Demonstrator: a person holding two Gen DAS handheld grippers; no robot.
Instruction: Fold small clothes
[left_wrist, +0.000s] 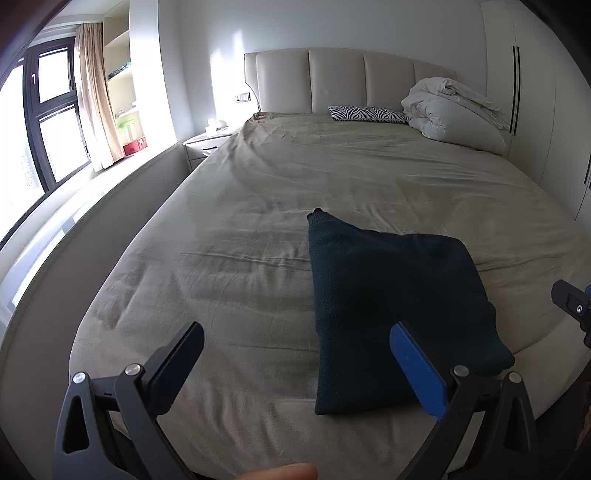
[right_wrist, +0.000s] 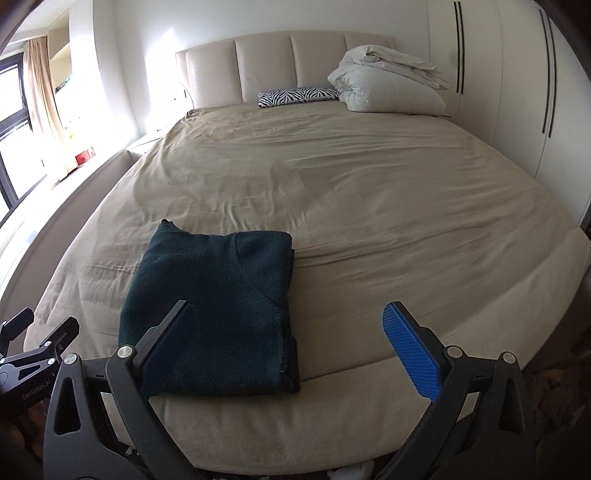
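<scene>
Folded dark green garment (right_wrist: 214, 317) on the bed (right_wrist: 351, 192), both claws wide open and empty.

Lying flat near the foot edge of the beige sheet, one narrow end poking out toward the headboard (right_wrist: 288, 66). Left claw (left_wrist: 295, 354) spread wide above the near edge, its blue pad beside the garment's near corner, gripping nothing. Right claw (right_wrist: 291, 332) likewise spread, dark finger over the garment's near edge, holding nothing. Zebra pillow (right_wrist: 299, 96) and bundled white duvet (right_wrist: 388, 81) at the far end.

A home bedroom: a wide bed (right_wrist: 369, 192) with padded headboard (right_wrist: 288, 62) at 12 o'clock, bundled duvet (right_wrist: 384, 81), wardrobe doors (right_wrist: 517, 85) at 2 o'clock, curtained window (left_wrist: 55, 122) at 10 o'clock.
</scene>
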